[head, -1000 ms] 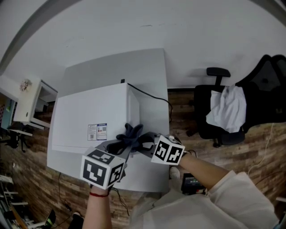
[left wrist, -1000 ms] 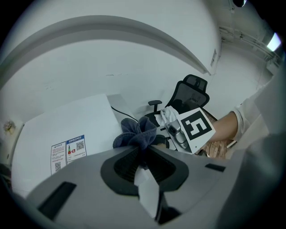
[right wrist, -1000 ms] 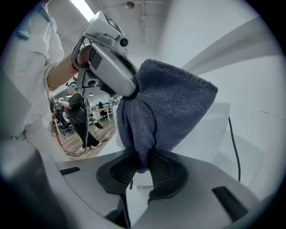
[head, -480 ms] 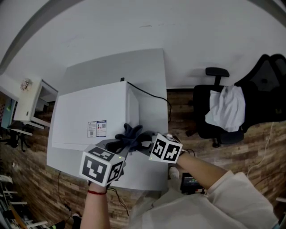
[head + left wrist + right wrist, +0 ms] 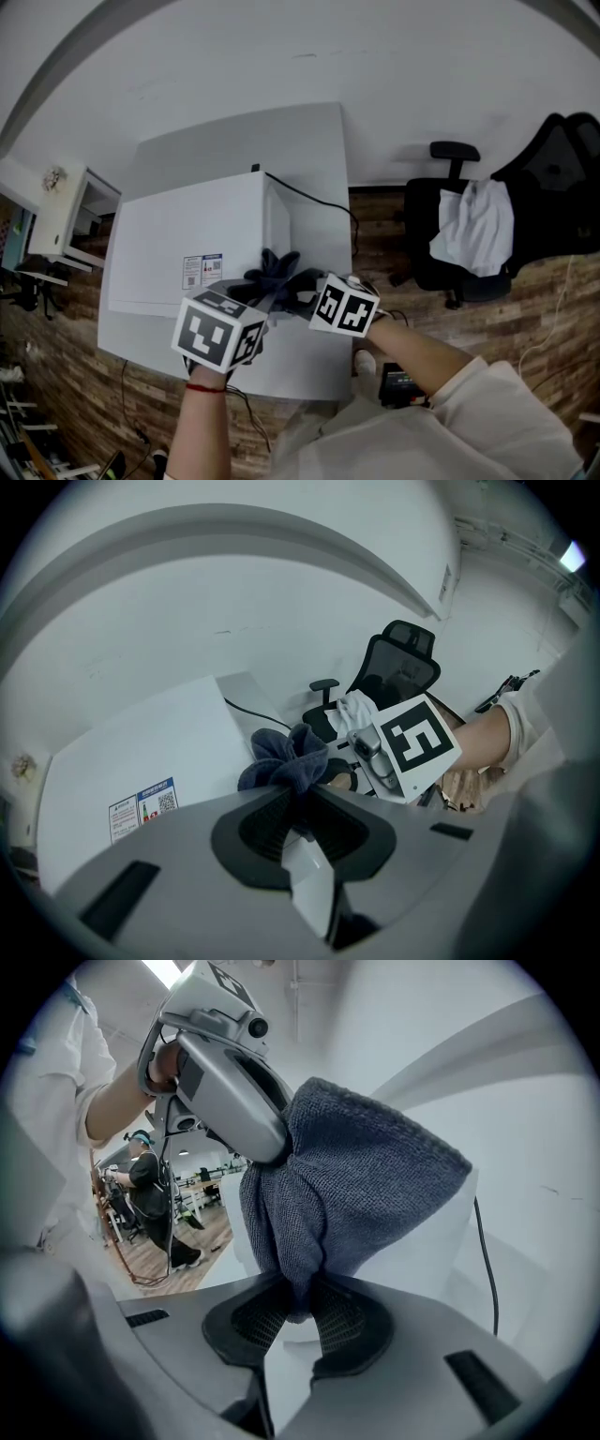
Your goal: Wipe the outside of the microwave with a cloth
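Grey-blue cloth clamped by both left gripper and right gripper, apparently to bunch it for wiping the white microwave beneath them.

Dark blue-grey cloth, white microwave, brown wood-plank floor, black chair.

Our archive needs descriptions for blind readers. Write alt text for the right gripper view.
A dark grey-blue cloth is bunched between two grippers: the right gripper pinches its lower end, and the left gripper clamps its upper left edge. Behind the cloth are the white microwave and a black cable.
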Available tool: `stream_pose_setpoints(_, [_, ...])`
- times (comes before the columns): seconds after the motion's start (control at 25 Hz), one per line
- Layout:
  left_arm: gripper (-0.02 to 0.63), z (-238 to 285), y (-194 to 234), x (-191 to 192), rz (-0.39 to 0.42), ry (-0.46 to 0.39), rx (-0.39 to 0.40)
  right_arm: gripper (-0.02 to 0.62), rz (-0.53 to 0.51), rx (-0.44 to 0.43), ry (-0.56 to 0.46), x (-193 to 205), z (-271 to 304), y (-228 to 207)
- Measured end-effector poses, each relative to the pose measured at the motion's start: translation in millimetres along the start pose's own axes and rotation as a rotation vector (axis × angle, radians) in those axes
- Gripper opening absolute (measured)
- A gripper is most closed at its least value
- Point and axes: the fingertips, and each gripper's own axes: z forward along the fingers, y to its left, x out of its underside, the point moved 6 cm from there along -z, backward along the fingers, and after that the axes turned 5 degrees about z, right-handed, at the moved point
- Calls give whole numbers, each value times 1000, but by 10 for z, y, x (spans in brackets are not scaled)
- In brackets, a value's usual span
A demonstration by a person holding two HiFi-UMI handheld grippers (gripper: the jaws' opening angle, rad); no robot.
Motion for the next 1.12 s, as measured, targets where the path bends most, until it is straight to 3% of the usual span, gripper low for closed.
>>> stream_pose_setpoints(1.12, [48, 266, 345, -396, 19, 0, -1, 84, 81, 115, 3, -67, 16, -638])
